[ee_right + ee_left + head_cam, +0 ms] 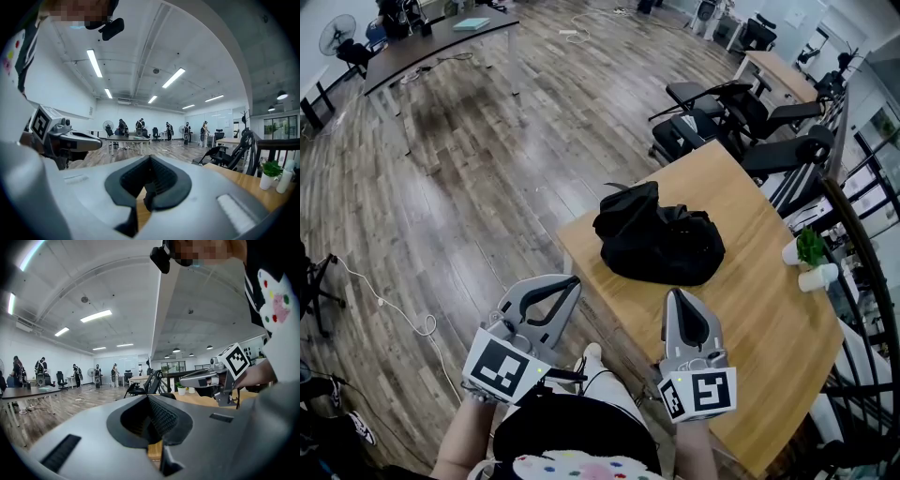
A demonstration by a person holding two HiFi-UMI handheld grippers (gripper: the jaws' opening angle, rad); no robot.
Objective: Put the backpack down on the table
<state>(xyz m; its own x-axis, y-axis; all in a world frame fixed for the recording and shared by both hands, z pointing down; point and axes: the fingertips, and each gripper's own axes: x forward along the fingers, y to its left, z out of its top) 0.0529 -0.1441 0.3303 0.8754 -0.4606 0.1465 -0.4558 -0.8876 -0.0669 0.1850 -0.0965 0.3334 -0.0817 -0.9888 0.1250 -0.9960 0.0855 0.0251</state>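
One backpack [661,242]: black, was seen lying on the wooden table [769,328], near its left corner.
Long axis: was laid roughly left-right in head view, dipping rightward.
Left gripper [570,281]: jaws were pinched together, empty.
Right gripper [675,294]: ditto, closed on nothing, clear of the backpack.

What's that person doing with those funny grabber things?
A person stands at a wooden table with a grabber in each hand. The left gripper and the right gripper are both shut with nothing in them, and they point toward the table's near edge. The black backpack already lies on the table, a little way beyond the grippers, and nothing is touching it. A small potted plant sits at the table's right edge.
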